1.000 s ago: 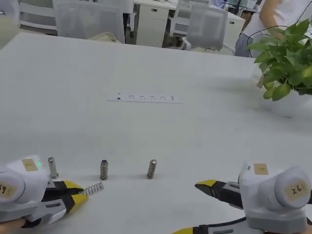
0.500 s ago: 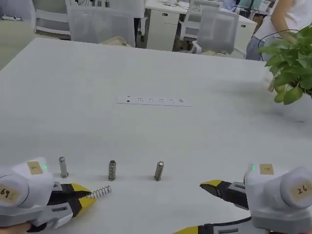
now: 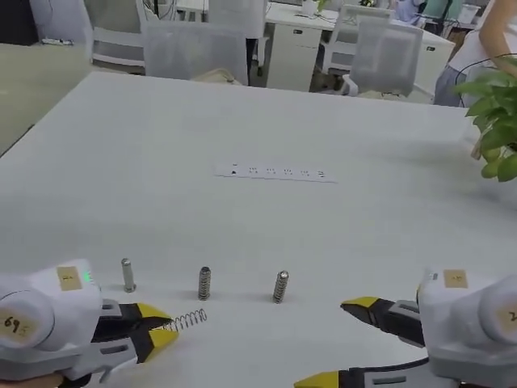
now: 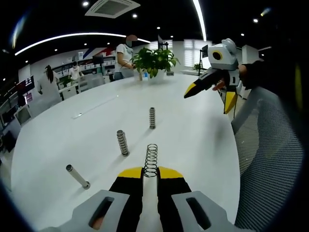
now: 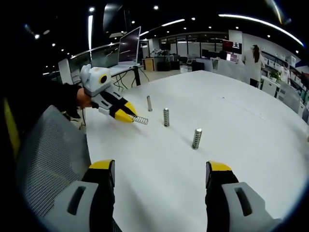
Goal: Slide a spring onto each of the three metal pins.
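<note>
Jaws of the left gripper [image 3: 166, 327] are pinched together on one end of a loose spring [image 3: 187, 320], which juts forward from the yellow tips low over the white worktop [image 3: 242, 121]; whether its free end touches the surface cannot be told. Just beyond it runs a row of three upright metal pins. At the left end, near the left gripper, stands the bare pin [image 3: 128, 275], apart from the held coil. Next along, the middle pin [image 3: 204, 271] carries a second spring [image 4: 122, 142] down its shaft, and the right-hand pin [image 3: 282, 276] carries a third spring [image 4: 152, 117], each with the pin head showing above the coil. Farther right, the right gripper [image 3: 327, 343] hangs over the near edge of the worktop with its jaws spread wide and nothing between them, well apart from the pins. Behind the row, mid-worktop, a flat white socket strip [image 3: 275, 172] lies crosswise, and a leafy green plant [image 3: 499, 121] stands at the far right edge.
</note>
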`<state>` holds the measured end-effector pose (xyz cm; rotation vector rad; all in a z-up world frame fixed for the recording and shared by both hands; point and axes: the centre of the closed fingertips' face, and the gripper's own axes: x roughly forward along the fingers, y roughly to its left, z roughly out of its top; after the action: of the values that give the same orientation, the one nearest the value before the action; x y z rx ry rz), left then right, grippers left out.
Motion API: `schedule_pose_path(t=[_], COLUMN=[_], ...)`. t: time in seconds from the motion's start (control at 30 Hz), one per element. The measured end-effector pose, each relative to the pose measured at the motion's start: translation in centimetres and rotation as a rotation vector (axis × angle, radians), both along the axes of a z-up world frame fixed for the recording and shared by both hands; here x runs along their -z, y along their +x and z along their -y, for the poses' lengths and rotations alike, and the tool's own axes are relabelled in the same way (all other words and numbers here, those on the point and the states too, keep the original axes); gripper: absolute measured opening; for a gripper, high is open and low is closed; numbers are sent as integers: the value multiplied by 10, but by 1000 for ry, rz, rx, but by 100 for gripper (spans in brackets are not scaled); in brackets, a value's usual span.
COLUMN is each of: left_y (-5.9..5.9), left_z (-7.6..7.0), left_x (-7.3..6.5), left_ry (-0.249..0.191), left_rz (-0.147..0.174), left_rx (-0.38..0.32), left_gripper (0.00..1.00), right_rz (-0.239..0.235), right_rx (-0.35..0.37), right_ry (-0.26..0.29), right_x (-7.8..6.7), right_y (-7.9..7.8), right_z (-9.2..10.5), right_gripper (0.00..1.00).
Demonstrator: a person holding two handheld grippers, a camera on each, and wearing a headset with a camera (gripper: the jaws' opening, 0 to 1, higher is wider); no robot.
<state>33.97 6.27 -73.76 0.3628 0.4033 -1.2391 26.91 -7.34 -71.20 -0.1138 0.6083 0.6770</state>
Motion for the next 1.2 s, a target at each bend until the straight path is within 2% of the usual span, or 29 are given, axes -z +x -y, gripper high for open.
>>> schedule_pose_path(t=[0.3, 0.53, 0.8, 1.2], left_y=[-9, -19, -30, -42], left_z=[1, 0, 0, 6], left_x=[-17, -26, -33, -38], left_ry=[-19, -25, -38, -42], left_rz=[29, 43, 50, 45], left_rx=[2, 14, 29, 65], left_gripper=[3, 3, 3, 3], right_rz=[28, 41, 47, 33], right_rx=[-47, -108, -164, -261], right_ry=[-1, -7, 6, 16], right_x=[-13, -19, -24, -22], right_y=[8, 13, 19, 17], right_z=[-7, -21, -37, -64], right_gripper=[74, 71, 69, 64])
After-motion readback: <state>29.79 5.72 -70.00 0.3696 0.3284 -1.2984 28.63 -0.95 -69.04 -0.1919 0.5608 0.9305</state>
